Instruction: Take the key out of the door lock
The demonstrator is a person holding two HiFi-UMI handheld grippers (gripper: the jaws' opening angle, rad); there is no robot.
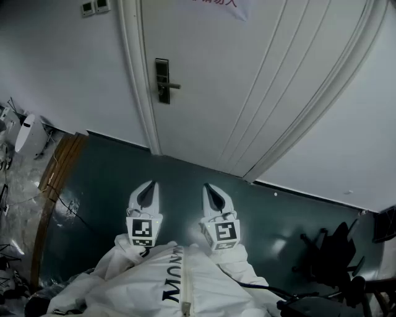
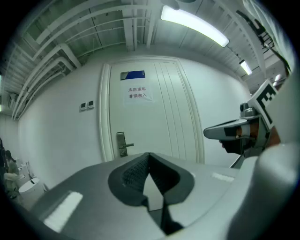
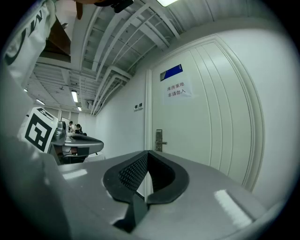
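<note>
A white door [image 1: 247, 74] stands closed ahead, with a dark lock plate and lever handle [image 1: 163, 81] on its left edge. The key is too small to make out in any view. My left gripper [image 1: 150, 186] and right gripper [image 1: 211, 188] hang side by side close to my body, far short of the door. Both point toward it. In the left gripper view the left gripper [image 2: 149, 155] has its jaws together with nothing between them, and the lock plate [image 2: 122, 144] shows beyond. The right gripper [image 3: 147, 153] is likewise shut and empty, with the lock plate [image 3: 159, 139] ahead of it.
A white round appliance [image 1: 30, 133] and loose cables lie on the floor at the left. A black chair [image 1: 328, 254] stands at the lower right. A paper notice [image 2: 139, 93] hangs on the door, and wall switches [image 1: 94, 7] sit left of the frame.
</note>
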